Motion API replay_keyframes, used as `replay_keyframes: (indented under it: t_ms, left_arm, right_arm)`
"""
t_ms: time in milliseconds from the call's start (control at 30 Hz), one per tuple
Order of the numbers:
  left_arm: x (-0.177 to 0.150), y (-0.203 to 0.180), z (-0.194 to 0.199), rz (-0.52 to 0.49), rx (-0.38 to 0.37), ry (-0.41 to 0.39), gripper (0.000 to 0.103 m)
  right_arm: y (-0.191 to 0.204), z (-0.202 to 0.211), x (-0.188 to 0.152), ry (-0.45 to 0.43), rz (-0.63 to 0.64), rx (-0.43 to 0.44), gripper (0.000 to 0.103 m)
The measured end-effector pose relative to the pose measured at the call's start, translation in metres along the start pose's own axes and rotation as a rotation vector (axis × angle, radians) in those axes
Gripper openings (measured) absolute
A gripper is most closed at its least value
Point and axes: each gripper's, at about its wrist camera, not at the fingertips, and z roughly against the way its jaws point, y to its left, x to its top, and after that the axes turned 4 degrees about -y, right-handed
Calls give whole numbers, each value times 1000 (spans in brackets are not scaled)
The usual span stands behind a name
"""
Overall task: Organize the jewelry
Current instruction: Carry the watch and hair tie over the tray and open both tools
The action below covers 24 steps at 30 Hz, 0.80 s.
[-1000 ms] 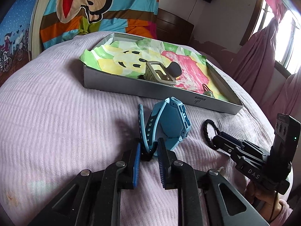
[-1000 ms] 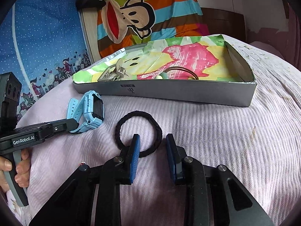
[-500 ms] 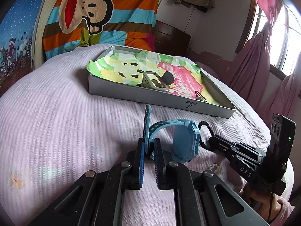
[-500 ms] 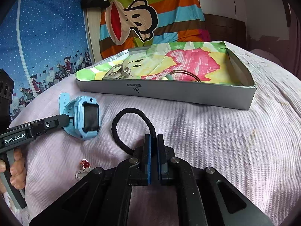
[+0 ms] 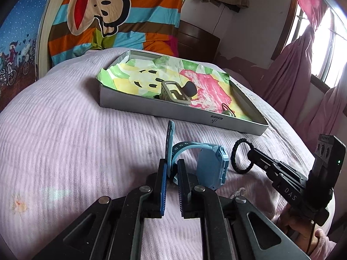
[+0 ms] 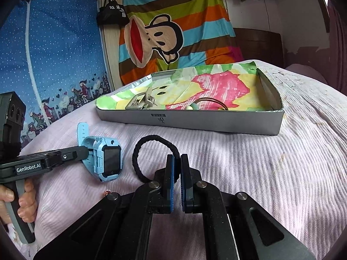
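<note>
Now blue watch (image 5: 211, 168) on edge, strap tail upright.

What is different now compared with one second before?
Both grippers closed: the left gripper took the blue watch by its strap and stood it up; the right gripper pinched the black hair tie, lifting its loop. The box and its contents stayed.

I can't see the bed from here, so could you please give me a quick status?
Left gripper shut on blue watch strap. Right gripper shut on black hair tie. Tray ahead, path clear.
</note>
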Motion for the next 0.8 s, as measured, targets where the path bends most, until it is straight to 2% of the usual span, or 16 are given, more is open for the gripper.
replay_keyframes:
  t_ms: [167, 433, 533, 667, 800]
  left_arm:
    - [23, -4, 5, 31, -5, -16, 9]
    - [71, -11, 7, 35, 6, -90, 9]
    - [93, -13, 6, 22, 34, -130, 9]
    - [111, -7, -4, 60, 107, -178, 9]
    - [117, 6, -23, 115, 167, -169, 9]
  right_arm:
    - [-7, 6, 8, -17, -34, 14, 5]
    - [-3, 7, 33, -65, -20, 3, 5]
    - [-1, 3, 53, -86, -12, -15, 5]
    - [-2, -18, 80, -71, -29, -55, 5]
    - [0, -44, 94, -17, -35, -108, 5]
